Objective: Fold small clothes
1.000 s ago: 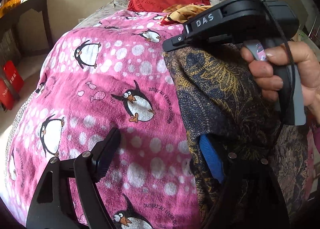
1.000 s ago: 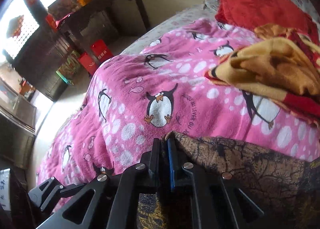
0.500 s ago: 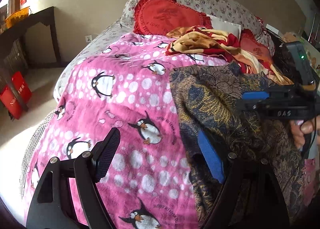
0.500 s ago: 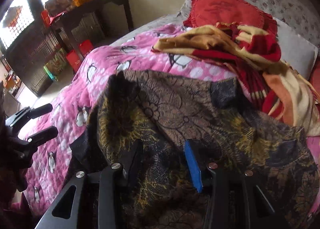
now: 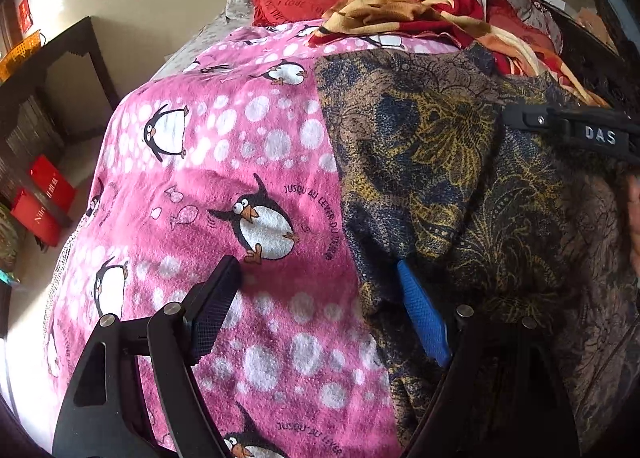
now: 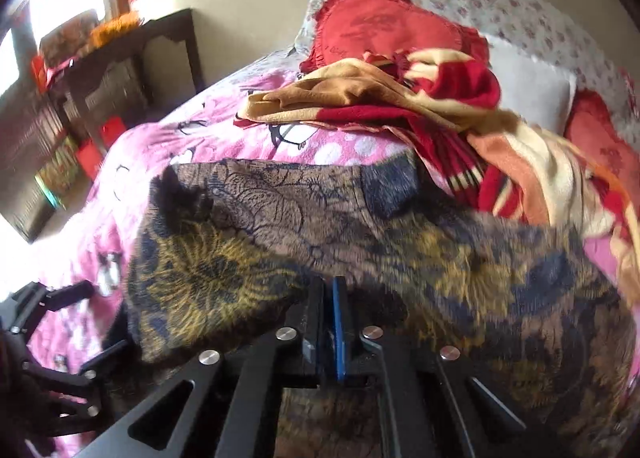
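Dark patterned garment (image 5: 432,162) spread flat on the pink penguin blanket (image 5: 224,162) of the bed, its left edge straight, presumably laid out to take a fold. Left claw (image 5: 316,298) wide, straddling that edge: blue finger (image 5: 420,314) tucked under a raised fold of cloth, black finger (image 5: 212,310) over bare blanket, nothing gripped, likely placed to catch the hem. Right claw (image 6: 329,298) closing, fingers nearly together low against the garment's near part; cloth between the pads not confirmed, view blurred. Crumpled red and yellow cloth (image 6: 400,98) heaped beyond, just beside the garment's far edge, apparently awaiting its turn.
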`<state>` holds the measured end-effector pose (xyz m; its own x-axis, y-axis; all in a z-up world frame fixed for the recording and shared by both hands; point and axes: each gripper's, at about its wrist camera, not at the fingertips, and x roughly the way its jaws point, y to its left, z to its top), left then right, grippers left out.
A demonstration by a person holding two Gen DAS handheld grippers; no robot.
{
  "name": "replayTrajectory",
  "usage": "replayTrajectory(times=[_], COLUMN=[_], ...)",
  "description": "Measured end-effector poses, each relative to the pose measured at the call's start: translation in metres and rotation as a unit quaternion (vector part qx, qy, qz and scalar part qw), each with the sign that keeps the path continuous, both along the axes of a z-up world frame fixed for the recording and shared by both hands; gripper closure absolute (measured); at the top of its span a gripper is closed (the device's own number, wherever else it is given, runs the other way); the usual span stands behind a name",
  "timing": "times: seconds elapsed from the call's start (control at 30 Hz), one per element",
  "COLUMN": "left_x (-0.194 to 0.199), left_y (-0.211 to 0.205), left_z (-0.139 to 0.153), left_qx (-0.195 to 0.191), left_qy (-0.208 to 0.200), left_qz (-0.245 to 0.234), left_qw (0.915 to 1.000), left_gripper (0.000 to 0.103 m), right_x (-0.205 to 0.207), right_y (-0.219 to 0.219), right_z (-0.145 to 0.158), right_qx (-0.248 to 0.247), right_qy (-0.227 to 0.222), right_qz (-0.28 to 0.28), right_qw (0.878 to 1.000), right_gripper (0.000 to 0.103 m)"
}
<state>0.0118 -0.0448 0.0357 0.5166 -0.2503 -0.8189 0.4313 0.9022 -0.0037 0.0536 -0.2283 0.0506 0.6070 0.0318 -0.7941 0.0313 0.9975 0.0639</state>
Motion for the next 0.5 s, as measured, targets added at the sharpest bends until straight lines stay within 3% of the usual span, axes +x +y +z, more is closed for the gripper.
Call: replayTrajectory(times=[0.07,0.2,0.3,0.37,0.43,0.5], left_x=[-0.003,-0.003,0.002,0.006,0.012,0.019], left_y=[0.002,-0.006,-0.02,-0.03,-0.04,-0.051], left_z=[0.011,0.03,0.034,0.036,0.035,0.029], left_qx=[-0.01,-0.025,-0.025,-0.03,-0.035,-0.029], left_qy=[-0.012,-0.036,-0.034,-0.039,-0.039,-0.028], left_qz=[0.0,-0.007,-0.013,-0.012,-0.006,0.0], left_qw=[0.9999,0.999,0.999,0.9987,0.9986,0.9992], left_gripper=[0.022,0.022,0.022,0.022,0.022,0.022], right_x=[-0.024,-0.098,-0.16,-0.185,-0.201,-0.204], right_y=[-0.011,-0.043,-0.086,-0.114,-0.144,-0.158], right_z=[0.008,0.026,0.038,0.041,0.033,0.017], right_qx=[0.041,0.026,-0.011,-0.018,-0.004,0.039], right_qy=[-0.001,-0.032,-0.043,-0.043,-0.029,-0.008], right_qz=[-0.011,-0.054,-0.142,-0.202,-0.237,-0.231], right_qw=[0.999,0.998,0.989,0.978,0.971,0.972], right_gripper=[0.051,0.047,0.046,0.035,0.035,0.035])
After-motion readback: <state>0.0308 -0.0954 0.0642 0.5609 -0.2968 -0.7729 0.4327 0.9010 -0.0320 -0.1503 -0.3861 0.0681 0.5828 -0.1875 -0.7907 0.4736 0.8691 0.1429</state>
